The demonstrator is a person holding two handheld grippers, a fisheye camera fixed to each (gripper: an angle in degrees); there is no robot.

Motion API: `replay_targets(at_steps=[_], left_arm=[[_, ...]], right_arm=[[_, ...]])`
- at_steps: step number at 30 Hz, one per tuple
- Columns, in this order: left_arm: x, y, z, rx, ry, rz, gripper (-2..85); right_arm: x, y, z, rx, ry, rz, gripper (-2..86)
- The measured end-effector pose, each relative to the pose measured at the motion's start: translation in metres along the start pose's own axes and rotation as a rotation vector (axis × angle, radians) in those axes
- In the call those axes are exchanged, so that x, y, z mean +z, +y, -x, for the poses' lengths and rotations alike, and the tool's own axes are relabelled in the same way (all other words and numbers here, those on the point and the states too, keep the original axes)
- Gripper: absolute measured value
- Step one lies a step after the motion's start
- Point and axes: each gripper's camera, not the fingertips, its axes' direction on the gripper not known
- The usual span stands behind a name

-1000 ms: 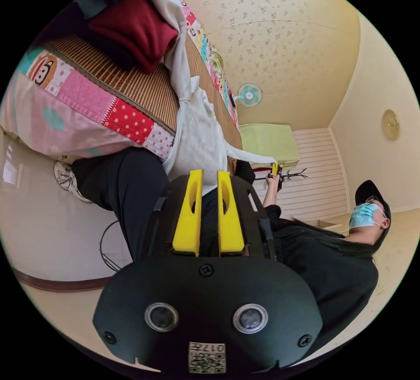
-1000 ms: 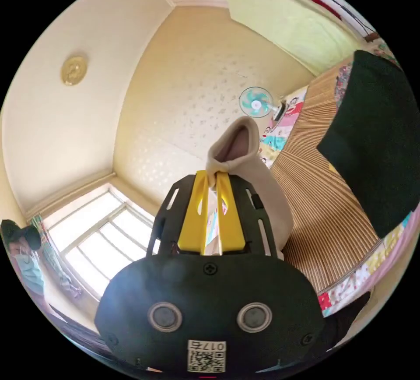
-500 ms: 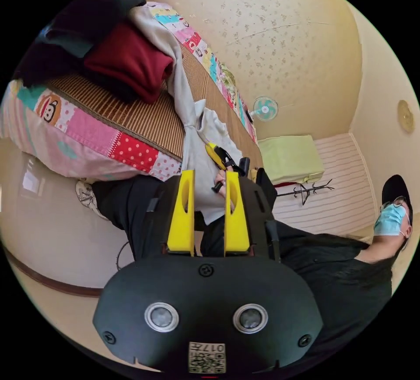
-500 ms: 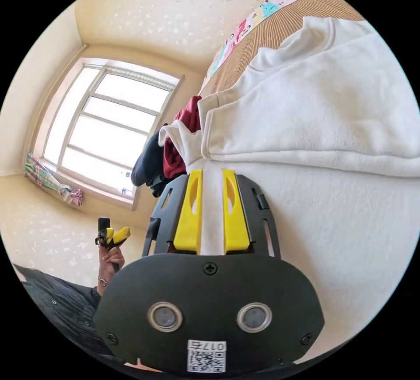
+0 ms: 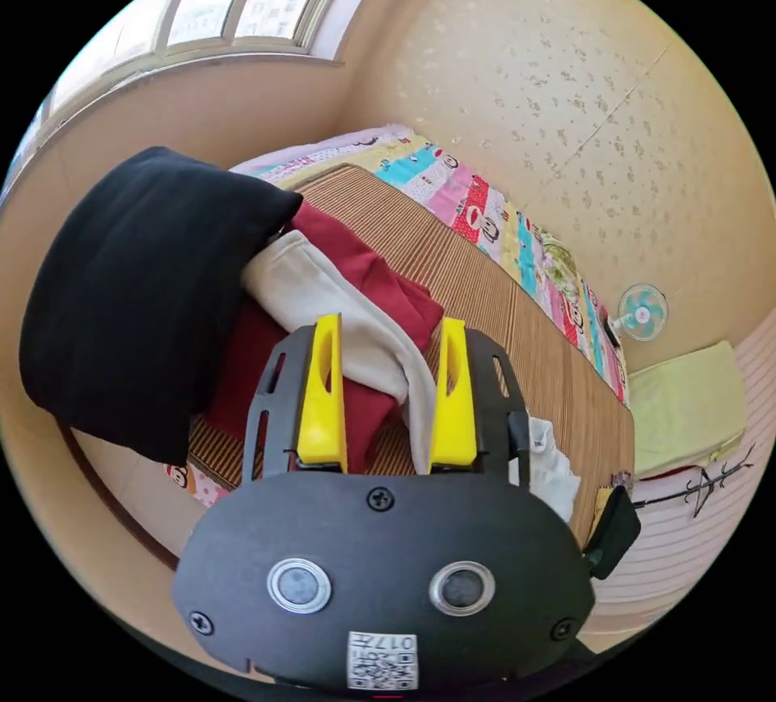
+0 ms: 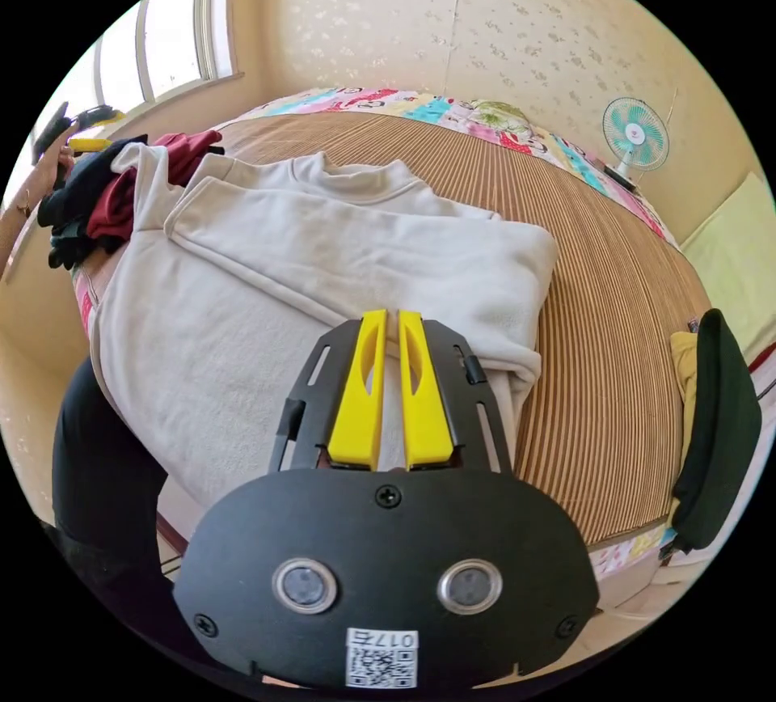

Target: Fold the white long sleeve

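The white long sleeve [image 6: 267, 281] lies flat on the striped mat [image 6: 614, 306], collar toward the far side. One sleeve is folded across its body, ending near my right gripper [image 6: 392, 315]. That gripper hovers just over the folded sleeve, jaws together with a thin slit and no cloth pinched. The other sleeve [image 5: 364, 330] drapes over a red garment [image 5: 364, 281] in the clothes pile. My left gripper [image 5: 389, 326] is open wide just above this sleeve, straddling it without touching. The left gripper [image 6: 89, 128] also appears at the pile, held in a hand.
A black garment [image 5: 137, 289] tops the pile at the bed's corner under the window. A dark folded garment [image 6: 715, 427] sits at the mat's near right edge. A small fan [image 6: 636, 134] stands by the wall. The person's leg [image 6: 97, 443] is against the bed's edge.
The right gripper let go of the cuff it held up, and that sleeve now lies across the shirt. The left gripper opened wider and swung over to the sleeve on the pile.
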Motion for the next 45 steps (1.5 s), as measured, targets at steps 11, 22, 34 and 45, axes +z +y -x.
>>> replay_targets(at_steps=[11,22,34,45], left_arm=[[0.035,0.047,0.018,-0.177,0.458,-0.1,4.2],[0.108,0.313,-0.292,0.701,0.745,0.479,6.9],[0.039,0.451,-0.06,0.447,0.254,0.29,8.1],[0.144,0.394,-0.104,0.5,-0.058,0.538,4.7]], right_arm=[[0.023,0.007,0.062,-0.065,0.149,-0.022,2.5],[0.025,-0.001,0.068,-0.073,0.18,0.006,2.3],[-0.08,0.117,-0.02,0.387,-0.161,-0.035,6.9],[0.015,-0.016,-0.052,0.227,-0.062,0.242,6.3]])
